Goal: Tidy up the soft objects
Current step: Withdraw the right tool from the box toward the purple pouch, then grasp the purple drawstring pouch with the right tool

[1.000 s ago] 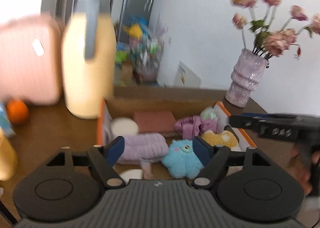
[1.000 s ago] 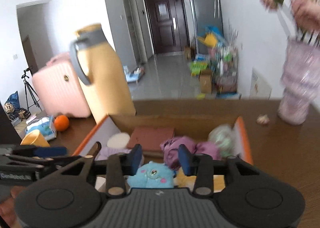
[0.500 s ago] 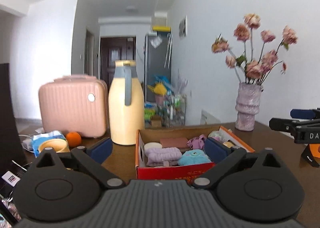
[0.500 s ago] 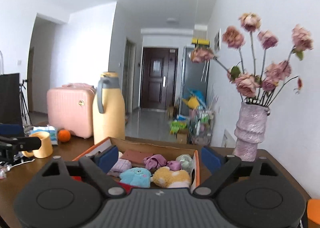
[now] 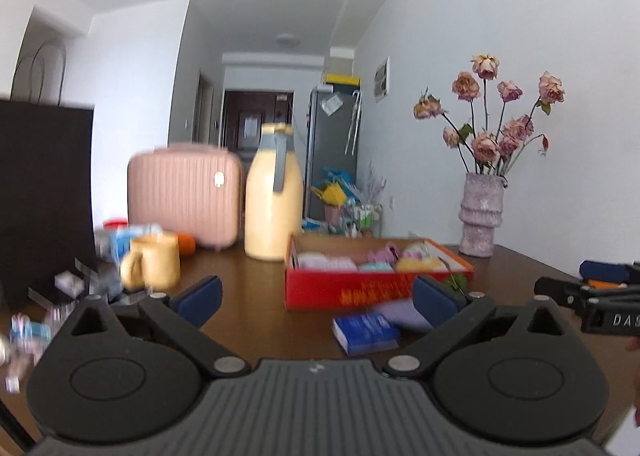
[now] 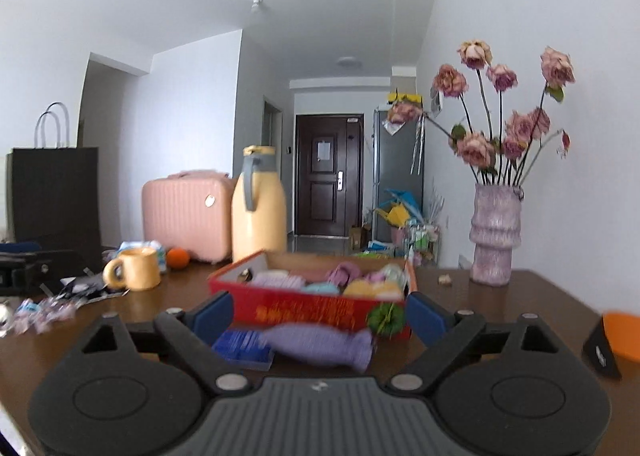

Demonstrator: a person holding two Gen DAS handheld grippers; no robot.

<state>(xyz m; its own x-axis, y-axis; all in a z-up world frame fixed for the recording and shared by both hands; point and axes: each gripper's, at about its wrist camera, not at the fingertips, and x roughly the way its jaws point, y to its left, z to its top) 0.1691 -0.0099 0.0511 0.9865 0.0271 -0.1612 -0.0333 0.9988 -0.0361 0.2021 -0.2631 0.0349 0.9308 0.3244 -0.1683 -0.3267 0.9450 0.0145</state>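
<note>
Your left claw (image 5: 316,298) is spread wide with nothing between its blue pads (image 5: 198,295), and your right claw (image 6: 318,314) is spread just as wide and equally empty. Both hover low over the brown surface (image 6: 500,304), facing the red box (image 6: 316,306) that sits toward the middle of it.

The box is a shallow cardboard tray, red on the outside with yellow lettering on its long wall and plain brown inside. Packed in it you can see soft things side by side: a pale lilac ribbed roll (image 6: 276,280) at the left end, a turquoise plush (image 6: 322,288) next to it, a yellow plush (image 6: 370,288) to the right of that, and a crumpled purple cloth (image 6: 346,270) behind them. Motion blur hides finer detail.

Outside the box, a purple soft roll (image 6: 320,344) lies on the surface just in front of the box's long wall, between your right claw's fingers in that view. Its left end overlaps a blue packet (image 6: 242,348), though blur hides whether they touch. A small green ball (image 6: 386,318) sits against the box's front right corner.

Toward the far left of the surface stand a yellow mug (image 6: 138,268), an orange (image 6: 178,258), a cream flask (image 6: 258,204) and a pink case (image 6: 186,212). A mauve vase (image 6: 494,234) of dried roses stands near the far right edge.
</note>
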